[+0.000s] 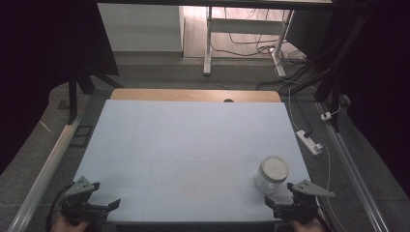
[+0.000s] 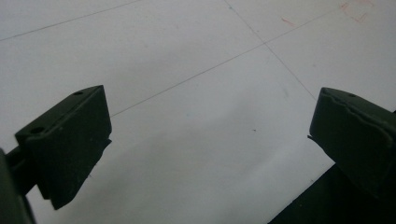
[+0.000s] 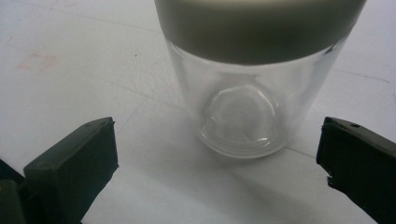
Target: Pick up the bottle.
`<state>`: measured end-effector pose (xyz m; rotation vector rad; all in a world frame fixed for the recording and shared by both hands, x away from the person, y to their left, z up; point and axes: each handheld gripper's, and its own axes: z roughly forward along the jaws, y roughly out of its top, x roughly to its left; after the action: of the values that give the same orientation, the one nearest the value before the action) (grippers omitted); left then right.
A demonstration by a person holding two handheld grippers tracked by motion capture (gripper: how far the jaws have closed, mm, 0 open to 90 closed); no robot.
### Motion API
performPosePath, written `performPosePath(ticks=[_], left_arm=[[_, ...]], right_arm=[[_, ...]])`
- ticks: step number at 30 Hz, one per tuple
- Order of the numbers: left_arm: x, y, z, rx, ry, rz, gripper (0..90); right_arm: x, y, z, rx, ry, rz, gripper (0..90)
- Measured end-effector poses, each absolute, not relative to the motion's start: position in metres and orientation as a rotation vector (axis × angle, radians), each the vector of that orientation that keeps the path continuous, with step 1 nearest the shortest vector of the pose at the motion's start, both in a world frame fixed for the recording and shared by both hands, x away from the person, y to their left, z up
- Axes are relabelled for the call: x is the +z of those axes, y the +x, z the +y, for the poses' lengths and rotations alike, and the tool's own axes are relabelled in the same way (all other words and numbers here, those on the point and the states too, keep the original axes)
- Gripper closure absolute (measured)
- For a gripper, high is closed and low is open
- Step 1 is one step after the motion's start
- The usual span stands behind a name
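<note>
Both grippers [image 1: 109,203] [image 1: 275,203] have black blocky jaws, grey three-cornered top plates, black cables.

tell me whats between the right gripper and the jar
Nothing: in the right gripper view only bare table separates the open right gripper from the jar.

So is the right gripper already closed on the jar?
No, in the right gripper view the right gripper is wide open, with the jar standing free on the table just beyond it.

Jar [image 3: 243,88] lid top (right gripper view) beyond the upper edge.
</note>
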<state>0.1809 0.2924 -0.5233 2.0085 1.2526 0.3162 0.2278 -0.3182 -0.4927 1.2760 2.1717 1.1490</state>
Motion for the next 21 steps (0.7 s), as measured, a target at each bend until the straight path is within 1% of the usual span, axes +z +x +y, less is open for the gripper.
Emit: performPosePath(ticks=[12,21], left_arm=[[-0.523,0.181,0.293,0.309,2.004,1.251,0.0],[-0.523,0.181,0.293,0.305,2.001,1.252,0.0]], right_arm=[[-0.488,0.232,-0.315,1.153,1.204,2.158,0.0],[-0.487,0.242,-0.312,1.131,1.250,2.140,0.0]])
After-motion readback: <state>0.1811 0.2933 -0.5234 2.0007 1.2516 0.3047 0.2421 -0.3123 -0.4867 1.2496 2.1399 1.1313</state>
